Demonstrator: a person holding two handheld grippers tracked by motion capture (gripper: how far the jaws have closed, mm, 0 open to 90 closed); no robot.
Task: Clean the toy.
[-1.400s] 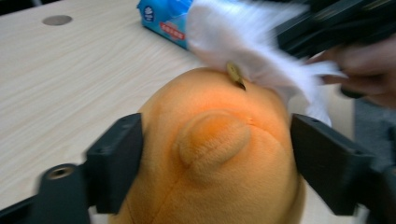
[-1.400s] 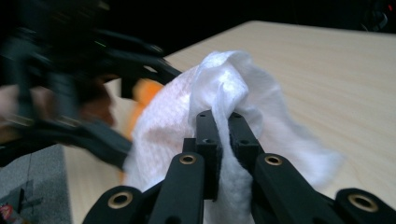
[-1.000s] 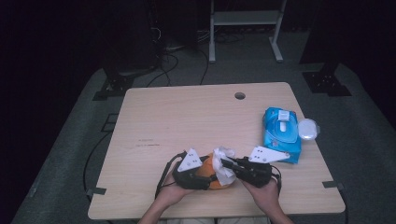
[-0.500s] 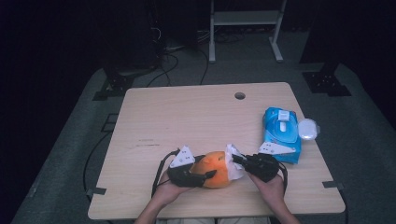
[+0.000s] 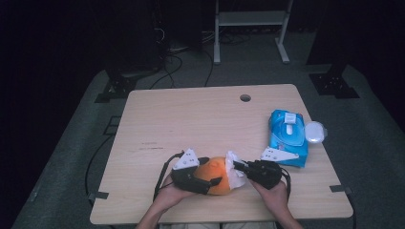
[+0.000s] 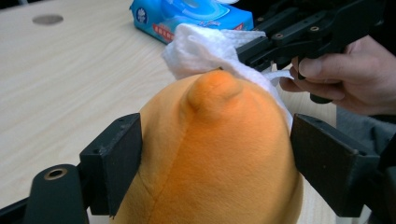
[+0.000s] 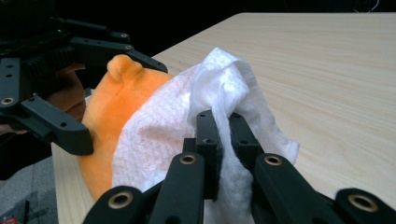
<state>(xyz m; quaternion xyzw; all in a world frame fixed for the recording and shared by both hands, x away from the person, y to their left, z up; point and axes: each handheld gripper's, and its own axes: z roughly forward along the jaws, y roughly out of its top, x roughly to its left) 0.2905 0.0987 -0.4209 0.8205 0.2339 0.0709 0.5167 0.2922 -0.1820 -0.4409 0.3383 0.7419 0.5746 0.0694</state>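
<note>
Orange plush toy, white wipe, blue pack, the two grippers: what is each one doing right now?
Orange plush toy: clamped between the left gripper's jaws, near the table's front edge.
White wipe: crumpled, pinched by the right gripper, draped against the toy.
Blue wipes pack: lying flat on the table, lid flap open.
Left gripper: shut on the toy.
Right gripper: shut on the wipe.

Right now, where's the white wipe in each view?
High view: wipe low centre, between the orange plush and the right tool.
Left gripper view: wipe upper centre, draped over the plush's far side.
Right gripper view: wipe centre, pinched in the tool's jaws.
Shared landmark: the orange plush, touching the wipe in all three.
</note>
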